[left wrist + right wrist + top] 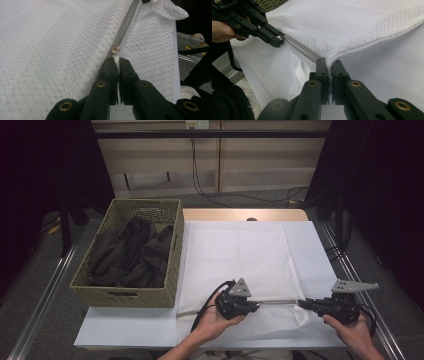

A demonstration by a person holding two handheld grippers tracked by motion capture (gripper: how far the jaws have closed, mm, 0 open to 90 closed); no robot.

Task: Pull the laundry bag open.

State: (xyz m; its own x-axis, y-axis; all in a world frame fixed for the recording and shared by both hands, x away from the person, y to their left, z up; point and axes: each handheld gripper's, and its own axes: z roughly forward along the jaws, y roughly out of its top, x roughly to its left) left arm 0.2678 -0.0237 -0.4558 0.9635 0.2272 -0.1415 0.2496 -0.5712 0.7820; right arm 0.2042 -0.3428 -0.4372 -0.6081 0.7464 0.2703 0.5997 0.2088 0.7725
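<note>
Down at the near edge of the table point(125, 327), around six o'clock, lies the white mesh laundry bag point(235, 255), flat and pale with a fine netted weave and a grey zipper point(125, 23) along its near side. Left gripper point(117, 60) is clamped on the white pull tab just behind the small metal slider point(115, 49). Right gripper point(329, 63), over at four o'clock, is pinched tight on the bag's corner at the zipper's end; the wicker basket point(172, 265) of dark clothes sits at ten o'clock

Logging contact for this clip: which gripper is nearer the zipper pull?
Left. The left gripper is shut on the tab right behind the zipper pull; the right gripper clamps the mesh bag at the zipper's far end.
</note>
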